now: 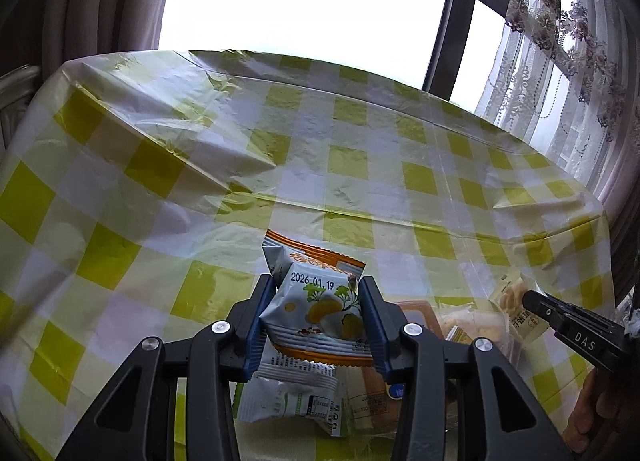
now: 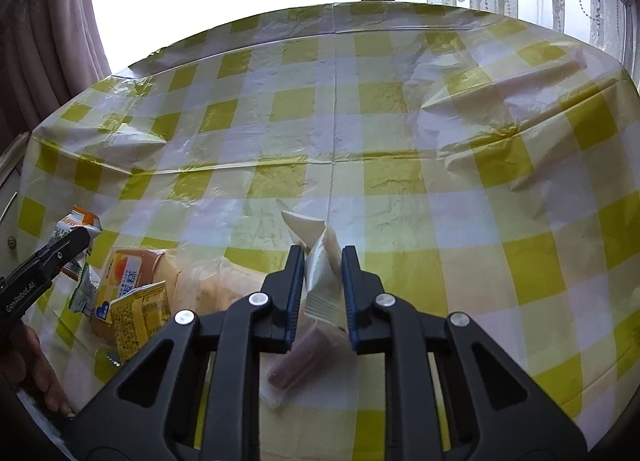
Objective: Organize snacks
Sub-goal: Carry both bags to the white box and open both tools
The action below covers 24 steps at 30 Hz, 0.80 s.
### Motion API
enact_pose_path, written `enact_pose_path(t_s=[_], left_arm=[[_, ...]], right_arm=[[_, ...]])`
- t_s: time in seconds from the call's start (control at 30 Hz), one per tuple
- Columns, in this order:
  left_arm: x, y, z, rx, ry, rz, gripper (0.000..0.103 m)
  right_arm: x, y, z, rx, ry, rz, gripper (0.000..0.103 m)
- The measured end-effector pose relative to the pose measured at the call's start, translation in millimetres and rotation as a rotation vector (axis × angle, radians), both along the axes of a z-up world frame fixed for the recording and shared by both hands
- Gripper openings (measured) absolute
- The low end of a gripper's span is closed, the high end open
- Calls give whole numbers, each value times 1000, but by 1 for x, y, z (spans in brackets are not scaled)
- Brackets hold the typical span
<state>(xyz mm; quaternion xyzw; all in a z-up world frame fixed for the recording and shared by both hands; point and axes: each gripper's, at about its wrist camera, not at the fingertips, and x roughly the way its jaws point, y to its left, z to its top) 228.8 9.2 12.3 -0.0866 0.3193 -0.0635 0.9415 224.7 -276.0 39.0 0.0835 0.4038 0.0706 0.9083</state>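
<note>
Both grippers are loaded, lifted just above the snack pile [image 2: 132, 293]. The left gripper [image 1: 318, 311] is squeezed onto a white-and-orange packet [image 1: 316, 301]; the right gripper [image 2: 320, 285] pinches a pale wrapper [image 2: 318, 261]. They look light, crinkly and slippery, so grab mid-body, not the seams.

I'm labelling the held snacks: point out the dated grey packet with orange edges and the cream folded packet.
Dated grey packet with orange edges [image 1: 320, 311]: left wrist view, printed front.
Cream folded packet [image 2: 322, 261]: right wrist view, pinched middle.
</note>
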Motion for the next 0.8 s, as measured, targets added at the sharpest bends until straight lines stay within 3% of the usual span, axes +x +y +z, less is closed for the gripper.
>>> enact_pose_path(t_s=[0.37, 0.8], left_arm=[[-51, -24, 16, -42, -20, -55, 44], [-121, -79, 32, -49, 11, -186, 44]], right_arm=[[-52, -17, 19, 50, -11, -18, 21], [-117, -19, 35, -24, -12, -2, 21]])
